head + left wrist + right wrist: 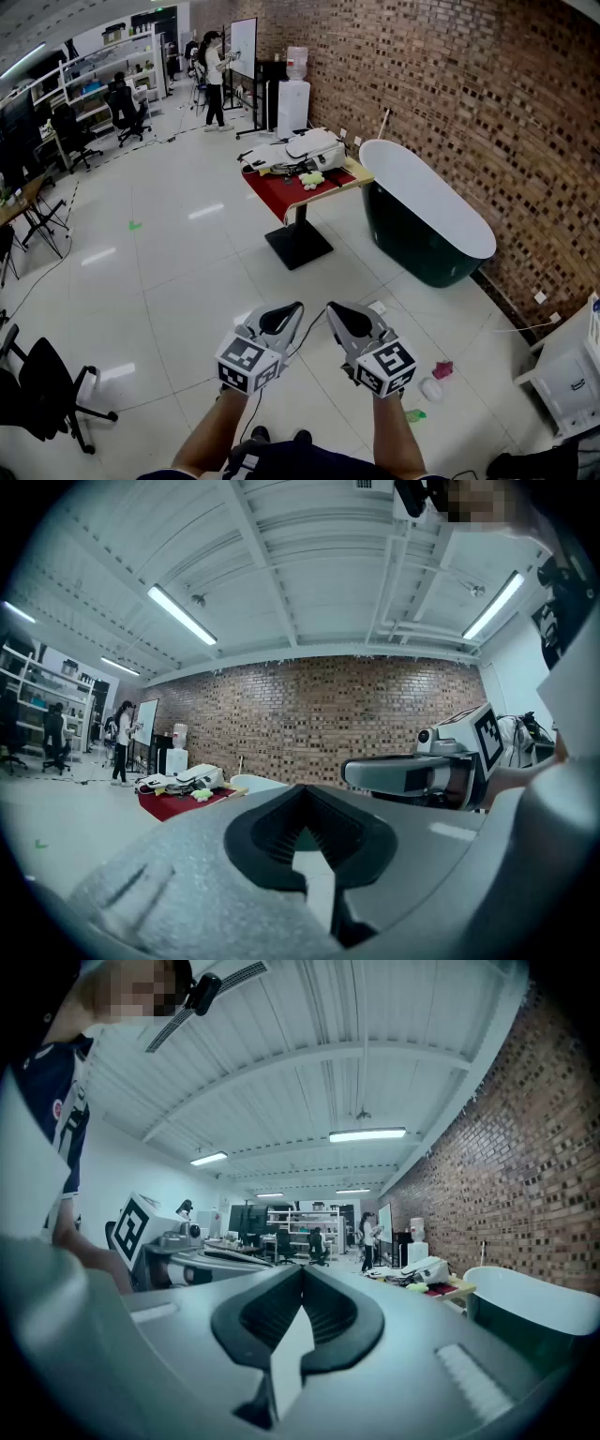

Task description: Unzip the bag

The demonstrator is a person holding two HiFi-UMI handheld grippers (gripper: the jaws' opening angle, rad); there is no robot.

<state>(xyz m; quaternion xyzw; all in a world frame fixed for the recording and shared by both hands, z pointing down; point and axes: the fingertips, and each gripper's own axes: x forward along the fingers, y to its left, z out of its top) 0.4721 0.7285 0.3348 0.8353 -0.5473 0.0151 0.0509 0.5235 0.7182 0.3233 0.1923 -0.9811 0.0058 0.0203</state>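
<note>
A person held the left gripper [286, 317] and the right gripper [342, 319] side by side, low and close to the body, over a glossy tiled floor [187, 281]. The only print that could be made out was the black-and-white square markers on each gripper's cube.

In the left gripper view, the left gripper [302, 799] had its jaws pressed together at the tips with nothing between them. The right gripper [412, 772] hung just to their right. The right gripper view showed the right gripper [302, 1279] with its jaws likewise together and empty.

The bag [314, 148], white and grey, lay well ahead of both pairs of jaws on a red-topped table [281, 192], well apart from either gripper. From the left jaws the bag [197, 778] sat ahead and to the left. From the right jaws the bag [427, 1267] sat ahead and to the right.

A dark green bathtub [422, 216] stood just beside the table against the brick wall [487, 103], ahead and to the right of the jaws. A person [214, 80] stood at a whiteboard [244, 45] far beyond the table.
</note>
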